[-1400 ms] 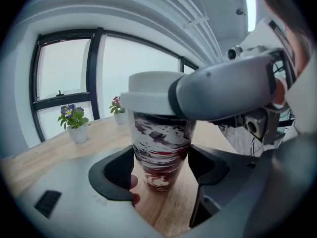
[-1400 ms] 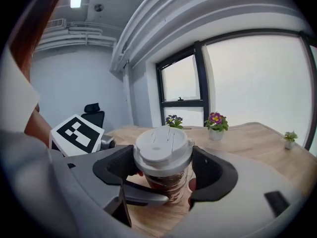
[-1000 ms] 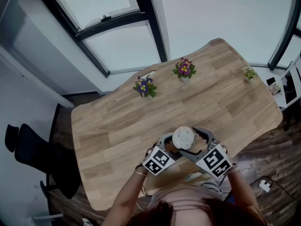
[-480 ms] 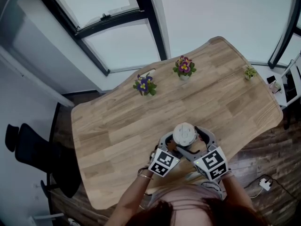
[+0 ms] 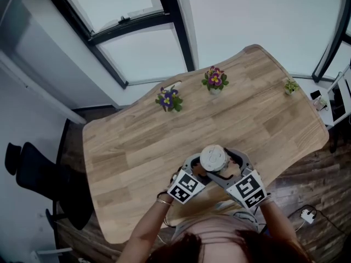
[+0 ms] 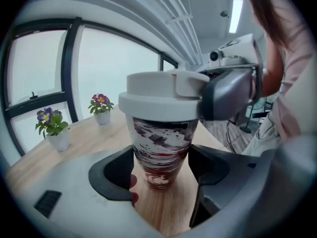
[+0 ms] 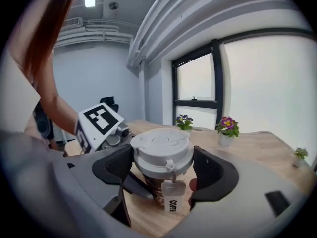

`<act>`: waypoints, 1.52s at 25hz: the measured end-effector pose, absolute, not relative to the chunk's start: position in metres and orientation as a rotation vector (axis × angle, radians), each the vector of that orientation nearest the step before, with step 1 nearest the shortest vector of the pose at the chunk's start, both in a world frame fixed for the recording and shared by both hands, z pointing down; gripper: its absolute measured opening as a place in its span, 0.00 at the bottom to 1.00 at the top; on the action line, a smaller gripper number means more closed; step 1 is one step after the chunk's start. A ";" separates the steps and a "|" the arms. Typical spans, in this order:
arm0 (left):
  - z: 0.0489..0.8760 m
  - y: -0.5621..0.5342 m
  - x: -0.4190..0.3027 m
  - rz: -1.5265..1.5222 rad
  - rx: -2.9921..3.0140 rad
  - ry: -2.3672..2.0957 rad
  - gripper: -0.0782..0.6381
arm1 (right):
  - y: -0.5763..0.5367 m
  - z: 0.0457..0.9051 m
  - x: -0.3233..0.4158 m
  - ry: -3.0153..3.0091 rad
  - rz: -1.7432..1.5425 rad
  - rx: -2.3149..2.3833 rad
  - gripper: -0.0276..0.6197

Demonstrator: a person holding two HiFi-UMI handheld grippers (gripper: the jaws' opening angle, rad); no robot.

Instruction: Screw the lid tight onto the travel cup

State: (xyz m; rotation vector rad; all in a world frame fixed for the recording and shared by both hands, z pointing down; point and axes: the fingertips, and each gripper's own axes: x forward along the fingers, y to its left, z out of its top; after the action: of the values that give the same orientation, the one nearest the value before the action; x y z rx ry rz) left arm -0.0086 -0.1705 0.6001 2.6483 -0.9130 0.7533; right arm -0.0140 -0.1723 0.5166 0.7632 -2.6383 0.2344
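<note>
- On the far left, down on the floor, what do we see?
- We see a black chair [image 5: 30,174]. It is beside the big wooden table [image 5: 137,147].
- What is along the far side of the table?
- Three small pots. First comes a pot with blue flowers [image 5: 168,100]. Next is a pot with pink flowers [image 5: 214,80]. Way over at the right corner is a little green plant [image 5: 290,85].
- Now the near edge, close to us. What is our left gripper [image 6: 161,167] doing?
- It comes in from the left. Its two jaws press on both sides of the travel cup [image 6: 161,143], low down on the part with dark red and white swirls. It has a tight hold on the cup.
- Where is the cup?
- It stands straight up on the table, near the edge by us. It is right between our two grippers.
- Is the lid on?
- Yes. The white lid [image 7: 162,150] sits flat on top of the cup. A small tag [image 7: 173,200] with letters on it hangs down from the front of the lid.
- And our right gripper [image 7: 163,167]?
- It comes in from the right, higher up than the left one. Its jaws are closed on the lid, one on each side, and both touch the rim. It holds the lid.
- Where are the cubes with the black and white squares?
- They are side by side, close to us, one on each gripper.
</note>
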 end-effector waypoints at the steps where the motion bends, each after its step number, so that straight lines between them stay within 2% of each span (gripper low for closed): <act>1: 0.600 -0.172 -0.008 0.738 2.627 -0.981 0.58 | -0.174 0.518 -0.013 -2.624 0.231 0.849 0.62; 6: 0.600 -0.174 -0.008 0.678 2.574 -1.140 0.58 | -0.172 0.520 -0.014 -2.630 0.323 0.922 0.62; 16: 0.602 -0.162 -0.006 0.829 2.715 -0.749 0.58 | -0.166 0.516 -0.011 -2.636 0.244 0.576 0.62; 25: 0.601 -0.170 -0.007 0.733 2.579 -1.104 0.58 | -0.172 0.516 -0.012 -2.606 0.278 1.038 0.62; 34: 0.602 -0.159 -0.005 0.818 2.720 -0.757 0.58 | -0.161 0.516 -0.009 -2.645 0.270 0.555 0.62; 38: 0.603 -0.160 -0.006 0.848 2.725 -0.726 0.58 | -0.163 0.518 -0.015 -2.621 0.220 0.502 0.62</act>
State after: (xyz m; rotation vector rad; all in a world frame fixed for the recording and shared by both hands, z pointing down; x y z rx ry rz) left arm -0.0061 -0.1604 0.6033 2.7255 -0.7257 0.8484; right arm -0.0147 -0.1634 0.5182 0.5017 -2.6207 0.2198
